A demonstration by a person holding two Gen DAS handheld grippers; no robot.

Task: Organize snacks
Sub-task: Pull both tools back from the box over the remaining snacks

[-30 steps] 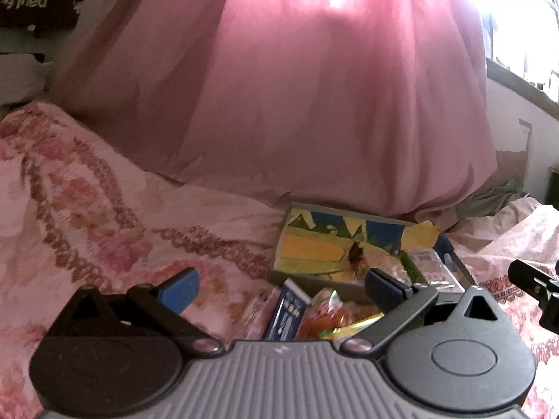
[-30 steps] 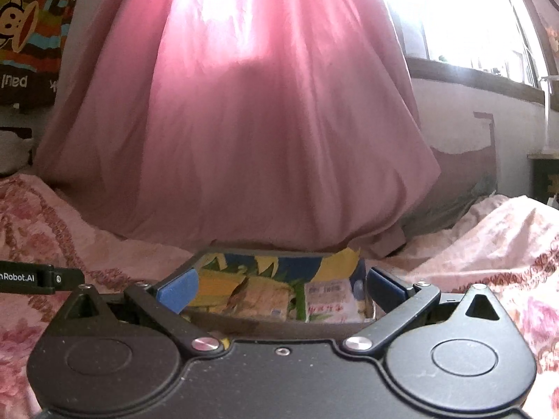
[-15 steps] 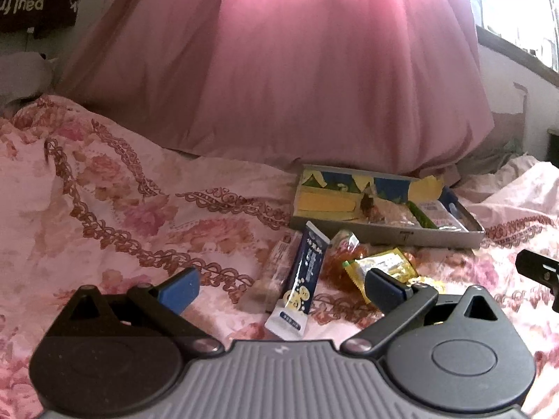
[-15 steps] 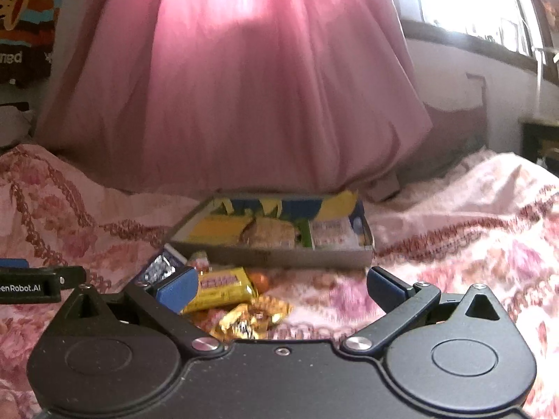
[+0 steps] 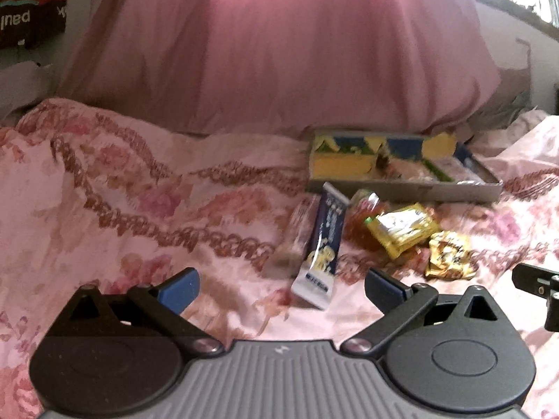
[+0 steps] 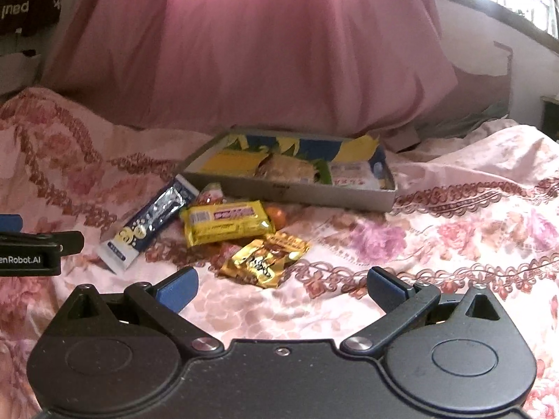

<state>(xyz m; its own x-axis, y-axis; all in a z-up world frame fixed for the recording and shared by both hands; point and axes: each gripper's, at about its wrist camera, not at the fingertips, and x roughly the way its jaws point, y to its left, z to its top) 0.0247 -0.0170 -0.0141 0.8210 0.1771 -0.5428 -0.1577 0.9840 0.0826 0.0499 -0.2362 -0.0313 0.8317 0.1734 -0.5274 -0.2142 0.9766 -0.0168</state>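
Fingers of right gripper (image 6: 281, 288) spread wide, nothing between them, low over the floral bedspread (image 6: 436, 244). Fingers of left gripper (image 5: 281, 288) likewise spread and empty, seen beside the right at 9 o'clock in the right wrist view.

Nearest to the right fingers: gold candy wrapper (image 6: 265, 260), just ahead at 12 o'clock, a touch toward 11, lying flat and crumpled, long axis running roughly 8 to 2. Probably the easiest first pick, and nearer the right hand than the left.

Just beyond, at 11 o'clock: yellow bar (image 6: 227, 221), long axis nearly crosswise, 9 to 3, overlapping small orange and red sweets. A straight-on pinch would span its length; better taken across its short side.

For the left fingers: blue stick pack (image 5: 323, 244) straight ahead at 12 o'clock, long axis pointing almost directly away, 6 to 12, near end just past the fingertips, apart from them. Well placed for closing across its width.

Farthest, at 12 to 1 o'clock from both: cardboard tray (image 6: 293, 197), already holding a few packets, apparently the destination.
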